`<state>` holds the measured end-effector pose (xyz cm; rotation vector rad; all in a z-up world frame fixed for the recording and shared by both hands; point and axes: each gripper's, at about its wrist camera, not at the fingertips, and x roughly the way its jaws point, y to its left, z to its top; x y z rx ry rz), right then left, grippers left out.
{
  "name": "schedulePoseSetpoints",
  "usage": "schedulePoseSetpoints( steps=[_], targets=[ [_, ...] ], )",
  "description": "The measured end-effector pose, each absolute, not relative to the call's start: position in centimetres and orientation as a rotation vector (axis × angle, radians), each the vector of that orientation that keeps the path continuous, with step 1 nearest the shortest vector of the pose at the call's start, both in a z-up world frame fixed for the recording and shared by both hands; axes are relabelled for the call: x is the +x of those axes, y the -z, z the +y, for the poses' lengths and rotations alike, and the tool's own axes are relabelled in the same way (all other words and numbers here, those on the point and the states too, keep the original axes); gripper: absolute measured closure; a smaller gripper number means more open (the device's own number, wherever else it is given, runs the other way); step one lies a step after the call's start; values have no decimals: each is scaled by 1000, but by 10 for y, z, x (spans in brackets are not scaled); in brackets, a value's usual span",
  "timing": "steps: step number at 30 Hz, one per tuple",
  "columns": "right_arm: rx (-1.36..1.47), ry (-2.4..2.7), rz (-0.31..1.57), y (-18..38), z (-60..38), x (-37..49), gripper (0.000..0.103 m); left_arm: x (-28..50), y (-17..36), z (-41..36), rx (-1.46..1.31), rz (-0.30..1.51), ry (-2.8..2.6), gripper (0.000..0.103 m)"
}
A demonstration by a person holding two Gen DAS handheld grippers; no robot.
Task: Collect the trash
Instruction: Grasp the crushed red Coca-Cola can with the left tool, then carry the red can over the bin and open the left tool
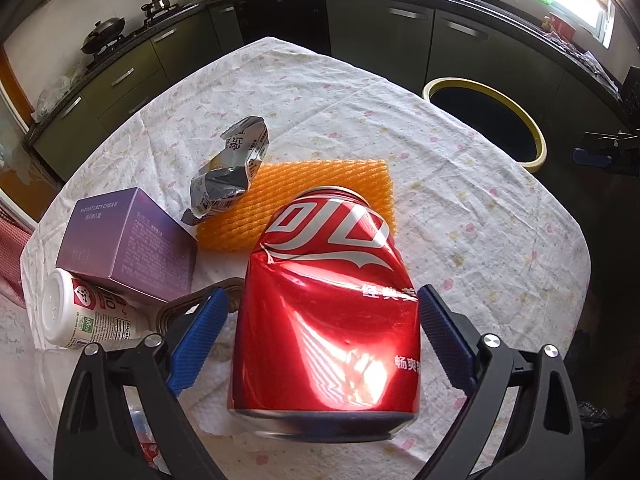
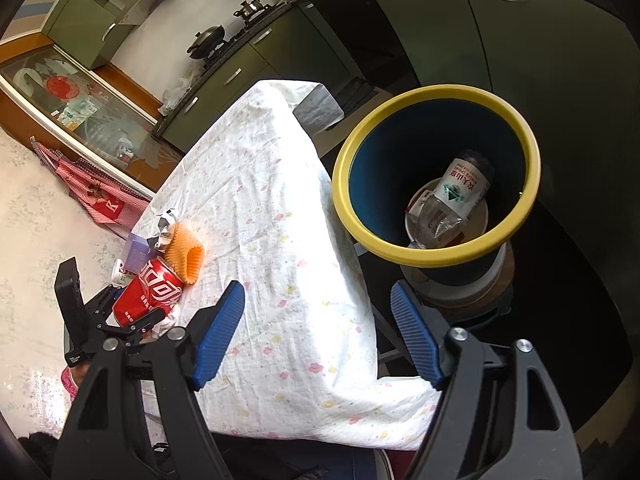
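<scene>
So we've got the left gripper (image 1: 320, 344) down over the dented red aluminium soda can (image 1: 326, 316), which is lying on its side on the table (image 1: 460, 208) with its white flowery cloth. The blue ribbed fingers (image 1: 200, 340) are spread wide, one on each side of the can. The right pad looks like it's right up against the can wall, while the left one shows a gap, so we wouldn't call it a grip.

Just beyond the can there's an orange foam fruit net (image 1: 320, 184), with a crumpled silver foil snack wrapper (image 1: 232, 168) partly on top of its left edge. Further left sits a purple cardboard cream box (image 1: 128, 236), and nearer than it a white plastic bottle with a white cap (image 1: 80, 316), lying on its side and touching the box.

Our right gripper (image 2: 316, 336) hangs over the table's right edge, fingers (image 2: 218, 332) apart with nothing between them. Off to the right is the dark round bin with a yellow rim (image 2: 436, 258), and inside it we can see a clear plastic water bottle (image 2: 452, 200) resting over a white cup.
</scene>
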<state>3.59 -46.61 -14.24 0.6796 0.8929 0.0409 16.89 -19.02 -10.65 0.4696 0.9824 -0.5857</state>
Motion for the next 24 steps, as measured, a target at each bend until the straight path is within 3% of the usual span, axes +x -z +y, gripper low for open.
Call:
schedulePoseSetpoints(
  steps=[5, 24],
  targets=[
    [686, -48, 904, 147, -466, 38, 31, 172, 106, -187, 435, 987, 601, 27],
    [704, -42, 908, 160, -467, 32, 31, 153, 62, -187, 396, 897, 648, 27]
  ],
)
